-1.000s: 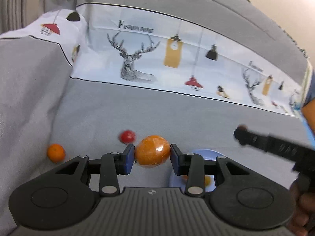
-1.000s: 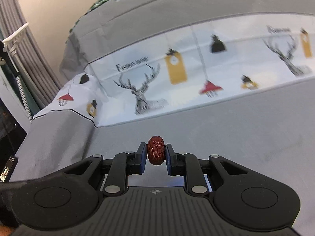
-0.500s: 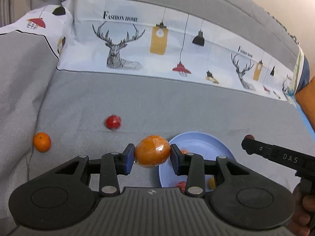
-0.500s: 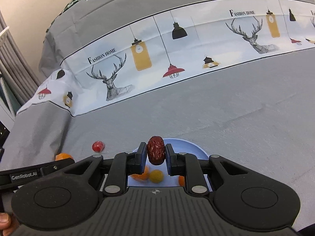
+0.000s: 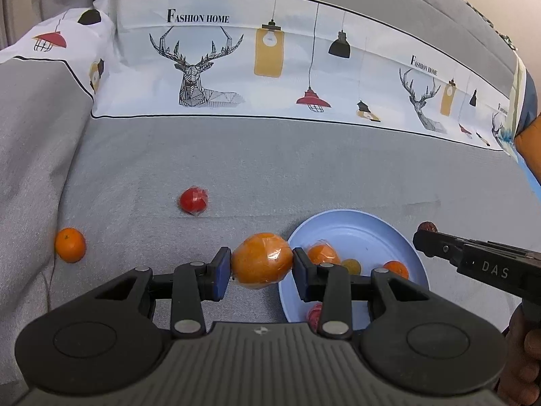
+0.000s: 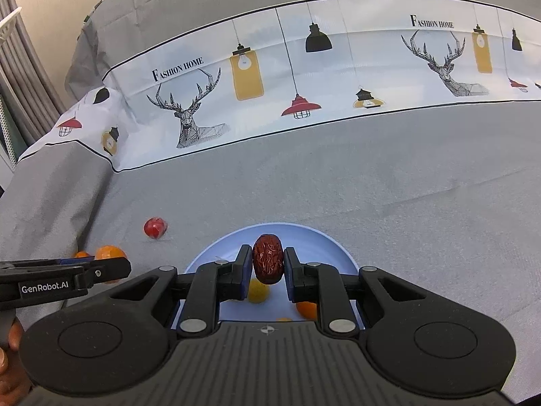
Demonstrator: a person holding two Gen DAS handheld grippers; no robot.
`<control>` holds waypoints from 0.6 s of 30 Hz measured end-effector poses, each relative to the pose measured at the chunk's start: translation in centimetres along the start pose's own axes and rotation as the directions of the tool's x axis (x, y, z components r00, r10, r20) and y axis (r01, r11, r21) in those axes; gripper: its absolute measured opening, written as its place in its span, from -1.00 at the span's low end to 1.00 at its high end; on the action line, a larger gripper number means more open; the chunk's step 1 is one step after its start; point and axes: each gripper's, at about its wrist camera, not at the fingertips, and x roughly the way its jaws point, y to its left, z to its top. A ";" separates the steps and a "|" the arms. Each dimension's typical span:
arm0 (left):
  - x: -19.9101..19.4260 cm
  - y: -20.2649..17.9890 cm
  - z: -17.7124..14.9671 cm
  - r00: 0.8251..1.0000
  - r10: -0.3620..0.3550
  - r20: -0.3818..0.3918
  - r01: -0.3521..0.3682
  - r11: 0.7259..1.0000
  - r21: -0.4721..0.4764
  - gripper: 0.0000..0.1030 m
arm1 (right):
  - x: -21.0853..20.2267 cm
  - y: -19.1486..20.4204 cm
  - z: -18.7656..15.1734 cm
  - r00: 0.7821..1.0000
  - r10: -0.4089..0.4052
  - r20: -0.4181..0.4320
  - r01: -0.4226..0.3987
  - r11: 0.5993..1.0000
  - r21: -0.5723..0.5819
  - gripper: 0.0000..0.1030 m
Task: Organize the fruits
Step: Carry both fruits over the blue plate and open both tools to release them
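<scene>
My left gripper [image 5: 262,264] is shut on a plastic-wrapped orange [image 5: 262,258], just left of the blue plate [image 5: 365,228]. My right gripper [image 6: 268,264] is shut on a wrinkled red date [image 6: 268,263], held over the blue plate [image 6: 318,238]. Several small fruits lie in the plate, among them an orange one [image 5: 323,253] and a yellow one [image 5: 351,265]. A wrapped red fruit [image 5: 193,200] and a small orange [image 5: 70,245] lie loose on the grey bedspread to the left. The right gripper [image 5: 427,233] enters the left wrist view from the right with the date at its tip.
The grey bedspread [image 5: 270,169] covers the surface, with a white printed band [image 5: 236,67] of deer and lamps behind it. Its cloth rises in a fold at the left [image 5: 30,169]. A hand [image 5: 522,355] shows at the right edge.
Both views have tipped downward and drawn nearer the bed. The plate and the fruits in it have come into view under both grippers. Both grips are unchanged.
</scene>
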 end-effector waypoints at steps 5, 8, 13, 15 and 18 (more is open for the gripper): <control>0.0 -0.2 0.0 1.000 -0.004 0.001 0.004 1.000 0.009 -0.17 | -0.1 0.1 0.0 1.000 0.003 0.003 -0.003 1.000 -0.004 -0.59; 0.0 -0.4 -0.1 1.000 -0.004 0.001 0.004 1.000 0.017 -0.17 | -0.2 0.1 -0.1 1.000 0.001 0.004 -0.001 1.000 -0.009 -0.59; 0.0 -0.7 -0.2 1.000 -0.008 0.002 0.008 0.999 0.032 -0.17 | -0.4 -0.1 -0.1 1.000 -0.002 0.005 0.002 1.000 -0.009 -0.59; 0.0 -0.9 -0.2 1.000 -0.008 0.002 0.007 0.999 0.037 -0.17 | -0.4 -0.1 -0.1 1.000 -0.003 0.008 0.003 1.000 -0.009 -0.59; 0.0 -1.0 -0.3 1.000 -0.010 0.005 0.010 0.999 0.044 -0.17 | -0.6 -0.2 0.0 1.000 -0.003 0.012 0.003 1.000 -0.008 -0.59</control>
